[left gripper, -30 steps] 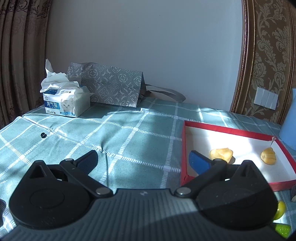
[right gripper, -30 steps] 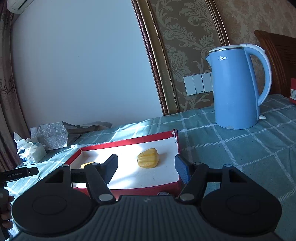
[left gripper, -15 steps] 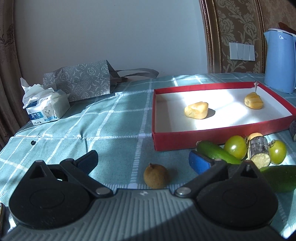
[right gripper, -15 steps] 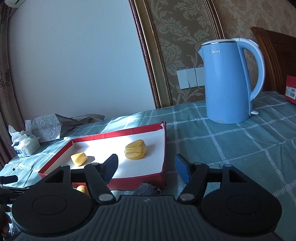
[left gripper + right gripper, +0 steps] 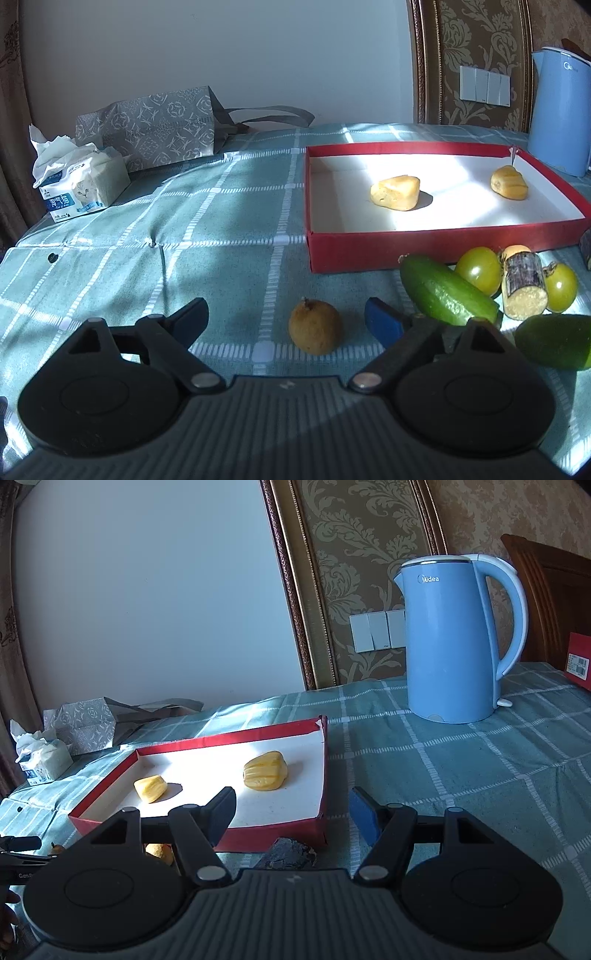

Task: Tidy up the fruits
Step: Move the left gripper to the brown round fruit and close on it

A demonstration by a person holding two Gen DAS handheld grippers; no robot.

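A small brown round fruit [image 5: 314, 326] lies on the cloth between the fingers of my left gripper [image 5: 288, 317], whose jaws are closing but stand clear of it. The red box [image 5: 406, 254] with a white floor holds two yellow fruit pieces [image 5: 396, 192] [image 5: 509, 182]. In front of the box lie a cucumber [image 5: 445, 291], two green tomatoes [image 5: 479, 269] [image 5: 560, 287], a sugarcane stub [image 5: 523, 288] and a second cucumber [image 5: 554, 346]. My right gripper [image 5: 291, 810] hangs open over the near right corner of the red box [image 5: 273, 830], empty, with a dark sugarcane piece [image 5: 290, 854] below it.
A blue kettle [image 5: 452, 638] stands at the back right on the teal checked cloth [image 5: 184, 229]. A tissue pack [image 5: 79, 184] and a grey patterned bag [image 5: 155, 127] sit at the back left. A red carton [image 5: 579, 661] shows at the right edge.
The left gripper swung right and dipped, bringing the brown fruit and the green produce into view between and beside its fingers; its fingers have drawn closer together. The right view shifted only slightly.
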